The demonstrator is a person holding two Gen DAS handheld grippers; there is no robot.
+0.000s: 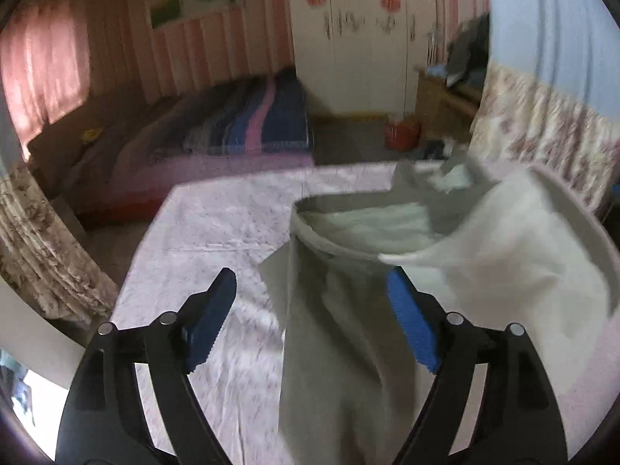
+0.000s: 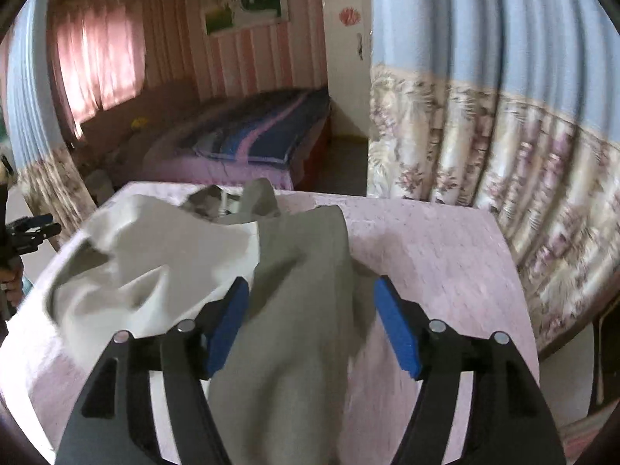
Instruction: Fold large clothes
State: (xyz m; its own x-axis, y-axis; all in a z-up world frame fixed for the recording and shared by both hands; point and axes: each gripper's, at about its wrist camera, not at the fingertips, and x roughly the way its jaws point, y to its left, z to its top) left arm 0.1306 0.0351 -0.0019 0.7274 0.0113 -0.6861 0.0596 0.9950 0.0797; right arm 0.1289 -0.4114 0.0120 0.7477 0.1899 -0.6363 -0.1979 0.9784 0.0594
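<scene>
A large grey garment with a white lining [image 1: 348,348] lies crumpled on a table covered with a pale pink cloth [image 1: 217,217]. Its open hem shows the white inside. My left gripper [image 1: 314,290] is open above the garment's left part, blue pads wide apart. In the right wrist view the same garment [image 2: 294,310] lies bunched, grey on the right and white on the left. My right gripper [image 2: 310,294] is open, with a grey fold between its blue fingers [image 2: 395,329]. The left gripper also shows at the far left edge [image 2: 31,232].
A bed with a blue and pink striped blanket [image 1: 248,124] stands beyond the table. A floral and blue curtain [image 2: 503,116] hangs close on the right. A white wardrobe [image 1: 356,38] and a red basket [image 1: 401,133] stand at the back.
</scene>
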